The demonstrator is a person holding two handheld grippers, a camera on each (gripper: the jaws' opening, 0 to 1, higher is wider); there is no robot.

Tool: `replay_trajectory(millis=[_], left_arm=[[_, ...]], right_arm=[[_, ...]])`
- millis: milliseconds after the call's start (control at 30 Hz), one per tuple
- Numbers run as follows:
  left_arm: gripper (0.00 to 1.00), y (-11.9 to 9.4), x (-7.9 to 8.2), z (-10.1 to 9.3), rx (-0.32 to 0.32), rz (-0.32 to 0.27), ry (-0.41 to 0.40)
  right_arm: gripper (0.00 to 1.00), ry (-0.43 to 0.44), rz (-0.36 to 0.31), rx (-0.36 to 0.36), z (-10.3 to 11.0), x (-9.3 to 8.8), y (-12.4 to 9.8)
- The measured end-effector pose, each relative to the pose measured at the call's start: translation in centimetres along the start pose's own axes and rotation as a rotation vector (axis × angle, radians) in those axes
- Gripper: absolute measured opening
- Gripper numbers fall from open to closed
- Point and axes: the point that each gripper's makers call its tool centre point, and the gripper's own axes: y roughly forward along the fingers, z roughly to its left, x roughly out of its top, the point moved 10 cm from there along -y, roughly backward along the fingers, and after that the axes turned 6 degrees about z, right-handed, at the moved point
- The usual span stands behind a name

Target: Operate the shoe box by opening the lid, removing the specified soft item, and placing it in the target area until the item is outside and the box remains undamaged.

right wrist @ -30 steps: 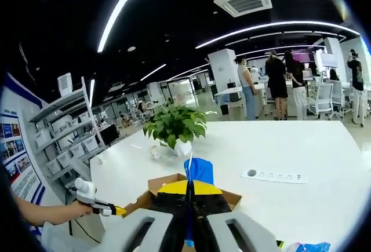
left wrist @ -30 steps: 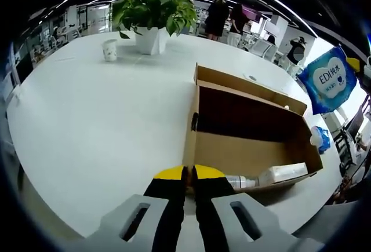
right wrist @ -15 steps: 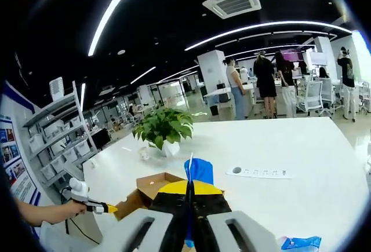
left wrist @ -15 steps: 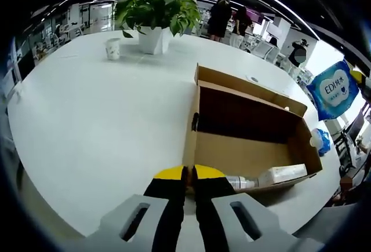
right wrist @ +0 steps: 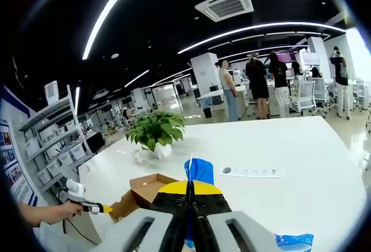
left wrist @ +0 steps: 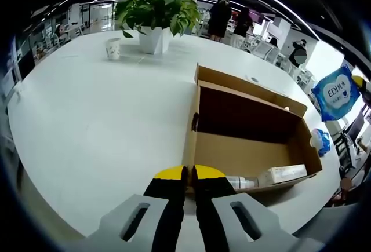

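An open brown shoe box [left wrist: 249,130] lies on the white table [left wrist: 98,119]. A clear bottle [left wrist: 240,181] and a white carton [left wrist: 284,174] rest along its near inner wall. My left gripper [left wrist: 189,174] is shut on the box's near corner edge. In the right gripper view, a hand holds that left gripper [right wrist: 87,207] at the box [right wrist: 145,189]. My right gripper [right wrist: 189,187] is shut on a soft blue wipes pack [right wrist: 199,170], raised above the table. From the left gripper view, the pack [left wrist: 336,92] hangs in the air, right of the box.
A potted plant [left wrist: 155,14] and a paper cup [left wrist: 113,48] stand at the table's far side. A white power strip [right wrist: 249,172] lies on the table beyond the box. A small blue packet [right wrist: 293,241] lies near the table's edge. People stand among desks in the background.
The right gripper has carried the blue pack further right, away from the box. The box has slid left in the right gripper view as that camera moved. The left gripper has stayed put.
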Motion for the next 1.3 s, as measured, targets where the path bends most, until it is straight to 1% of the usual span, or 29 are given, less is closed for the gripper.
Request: replay_trajectory(millis=[167, 500, 767, 900, 1000, 1300], left_arm=[[0.02, 0.0, 0.0, 0.0, -0.002, 0.0, 0.0], [0.02, 0.0, -0.1, 0.0, -0.005, -0.005, 0.0], [0.02, 0.1, 0.0, 0.1, -0.008, -0.005, 0.002], [0.02, 0.1, 0.0, 0.1, -0.008, -0.005, 0.005], [0.02, 0.2, 0.0, 0.2, -0.008, -0.004, 0.008], [0.02, 0.2, 0.0, 0.3, -0.012, -0.006, 0.005]], right_arm=[[0.0, -0.01, 0.017, -0.021, -0.4, -0.8, 0.3], [0.0, 0.027, 0.063, -0.059, -0.9, -2.9, 1.4], [0.0, 0.064, 0.078, -0.088, -0.9, -4.2, 2.6], [0.0, 0.095, 0.078, -0.095, -0.9, -4.6, 3.2], [0.0, 0.097, 0.081, -0.105, -0.8, -4.9, 3.6], [0.0, 0.148, 0.089, -0.129, -0.5, -6.0, 5.0]])
